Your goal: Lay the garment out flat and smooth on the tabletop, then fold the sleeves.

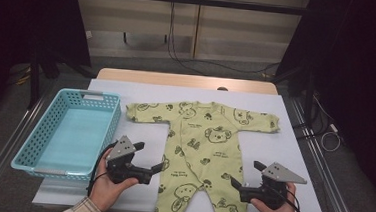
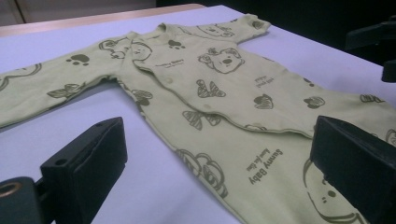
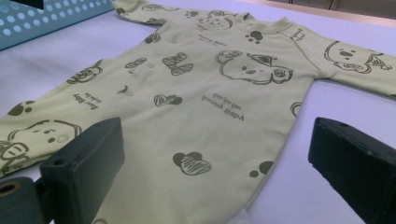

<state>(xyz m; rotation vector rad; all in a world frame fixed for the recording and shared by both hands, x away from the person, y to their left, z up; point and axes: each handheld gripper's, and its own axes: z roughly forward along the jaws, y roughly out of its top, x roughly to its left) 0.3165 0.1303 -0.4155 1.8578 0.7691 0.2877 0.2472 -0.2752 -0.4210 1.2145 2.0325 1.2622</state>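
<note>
A pale green baby romper (image 1: 206, 137) printed with bears and paws lies flat on the white table cover, sleeves spread and legs toward me. My left gripper (image 1: 148, 157) hovers at the romper's left leg edge, jaws wide apart and nothing between them. My right gripper (image 1: 246, 174) stands open in the same way at the right leg edge. The left gripper view has the romper's (image 2: 219, 88) front between and beyond the open left gripper (image 2: 217, 163). In the right gripper view, the cloth (image 3: 210, 93) lies under the open right gripper (image 3: 215, 158).
A turquoise plastic basket (image 1: 109, 125) with nothing in it stands on the table's left side; its perforated wall (image 3: 46, 18) also appears in the right gripper view. White cover (image 1: 283, 143) lies bare to the right of the romper. Cables and dark stands sit beyond the table's far edge.
</note>
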